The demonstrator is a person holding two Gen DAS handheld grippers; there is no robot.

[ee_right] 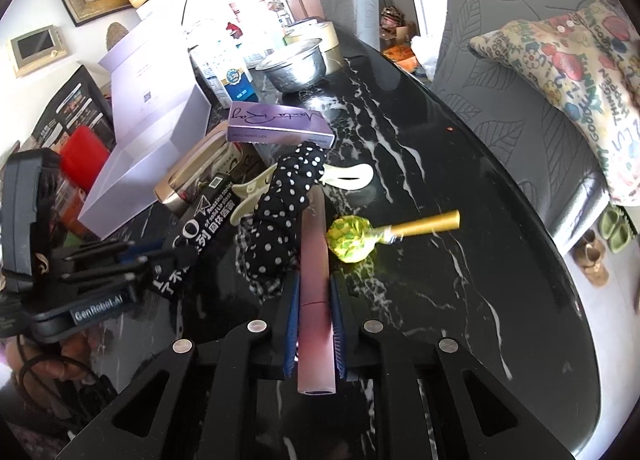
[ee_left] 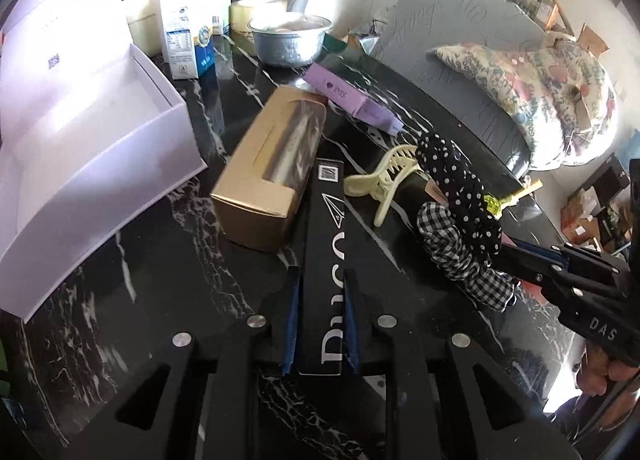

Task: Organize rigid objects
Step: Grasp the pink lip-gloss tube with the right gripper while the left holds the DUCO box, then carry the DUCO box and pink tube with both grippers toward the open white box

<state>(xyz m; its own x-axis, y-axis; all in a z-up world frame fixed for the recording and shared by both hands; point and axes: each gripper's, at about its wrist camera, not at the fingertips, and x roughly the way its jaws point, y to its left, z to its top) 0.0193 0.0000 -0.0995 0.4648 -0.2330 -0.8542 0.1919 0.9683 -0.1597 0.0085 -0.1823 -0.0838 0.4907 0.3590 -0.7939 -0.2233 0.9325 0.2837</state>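
Both grippers are clamped on cargo above the black marble table [ee_right: 460,164]. The left gripper [ee_left: 320,324] pinches the near end of a long black carton [ee_left: 326,244], which runs straight ahead between its fingers; the right gripper [ee_right: 314,316] squeezes a slim pink box [ee_right: 314,300], likewise pointing forward. Both look light, stiff and smooth-sided, likely to pivot when held so near one end. The open white box [ee_left: 100,164] sits ahead-left of the left tool, possibly the destination.
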